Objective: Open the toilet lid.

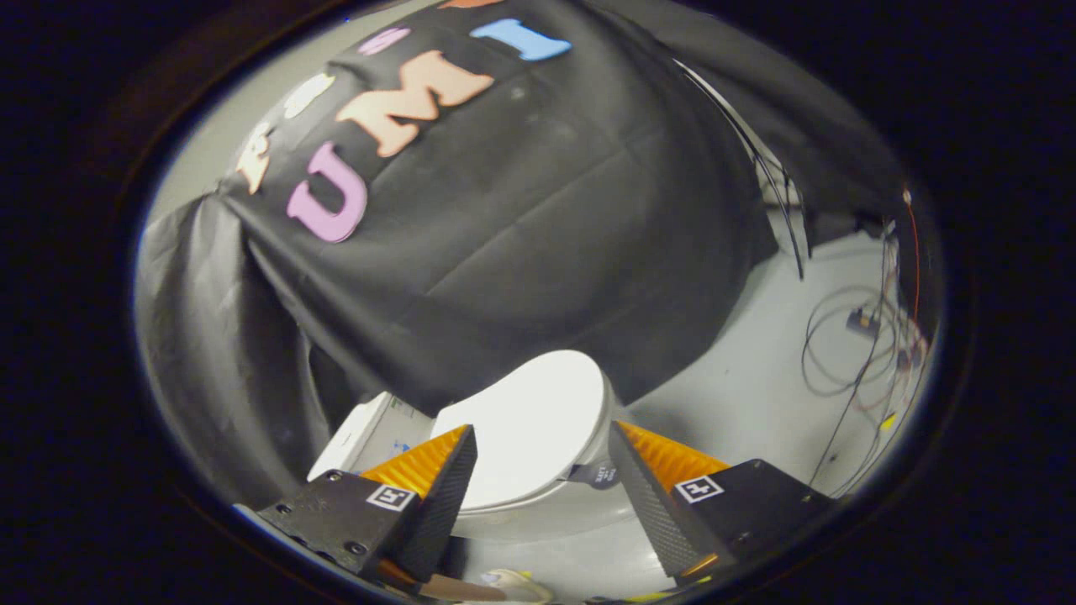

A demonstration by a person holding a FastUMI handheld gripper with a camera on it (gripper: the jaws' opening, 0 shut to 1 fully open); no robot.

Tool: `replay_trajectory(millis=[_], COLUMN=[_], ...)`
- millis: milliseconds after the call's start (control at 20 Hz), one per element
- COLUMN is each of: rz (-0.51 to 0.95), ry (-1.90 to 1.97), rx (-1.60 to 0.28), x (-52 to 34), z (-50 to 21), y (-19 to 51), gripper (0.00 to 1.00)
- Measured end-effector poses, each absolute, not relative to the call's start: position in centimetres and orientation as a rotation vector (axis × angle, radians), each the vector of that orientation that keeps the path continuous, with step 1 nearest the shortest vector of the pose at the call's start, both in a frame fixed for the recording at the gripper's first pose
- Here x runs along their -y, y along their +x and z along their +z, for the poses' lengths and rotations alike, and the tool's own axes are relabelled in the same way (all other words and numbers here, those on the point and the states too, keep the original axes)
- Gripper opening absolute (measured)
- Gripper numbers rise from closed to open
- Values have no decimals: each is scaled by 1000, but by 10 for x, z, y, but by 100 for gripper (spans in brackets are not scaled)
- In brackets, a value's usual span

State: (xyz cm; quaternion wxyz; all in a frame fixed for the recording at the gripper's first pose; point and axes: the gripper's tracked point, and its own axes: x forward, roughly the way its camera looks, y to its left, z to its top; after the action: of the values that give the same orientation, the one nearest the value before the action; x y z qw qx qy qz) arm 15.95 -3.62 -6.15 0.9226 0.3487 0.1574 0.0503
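The handheld two-finger gripper [542,449] with orange and black wedge fingers is spread wide and holds nothing, and the smooth white oval plastic toilet lid [530,424] lies closed on the white bowl, seen in the gap between the fingers and a little beyond their tips, in front of the black cloth wall [521,244]. I judge that the task is in its approach step, because no finger touches the lid yet. The next move calls for bringing a fingertip down to the lid's front edge, near the small dark tab [602,476], to catch under it and lift it up toward the white tank [363,433].

gripper [542,437] fingers spread, toilet lid [530,428] beyond, closed
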Motion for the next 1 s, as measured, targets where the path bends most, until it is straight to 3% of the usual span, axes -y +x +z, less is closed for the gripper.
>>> replay_trajectory(millis=[400, 650, 850, 1000], rz=[68, 28, 40, 34], ry=[965, 1081, 1151, 1170], rx=[-522, -577, -575, -555], x=[26, 26, 22, 18], z=[-152, -187, -190, -191], y=[211, 221, 231, 242], gripper=[95, 87, 70, 39])
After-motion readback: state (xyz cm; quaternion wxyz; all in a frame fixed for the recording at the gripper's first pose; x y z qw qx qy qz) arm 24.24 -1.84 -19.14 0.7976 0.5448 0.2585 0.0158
